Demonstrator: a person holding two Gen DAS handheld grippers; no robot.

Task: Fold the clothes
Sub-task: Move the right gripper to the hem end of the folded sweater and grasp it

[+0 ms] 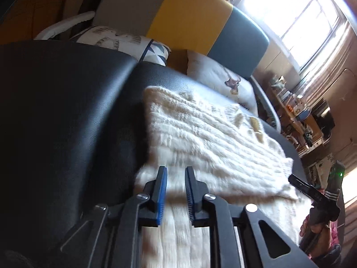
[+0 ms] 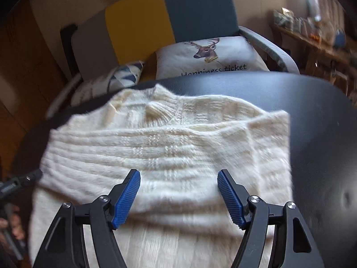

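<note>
Meanwhile, a cream knit sweater [image 2: 160,147] lies part-folded on a black padded table [image 2: 323,134], bare table beyond its right edge. Behind it, a deer cushion [image 2: 207,55] reads "ticket". Right gripper [image 2: 178,192] hovers wide open; left gripper [image 1: 176,187], narrowly parted, holds nothing.

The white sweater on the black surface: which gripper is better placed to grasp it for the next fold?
Probably the right gripper: its jaws stand wide open over the white sweater. The left gripper shows only a narrow gap, near the sweater's edge.
</note>
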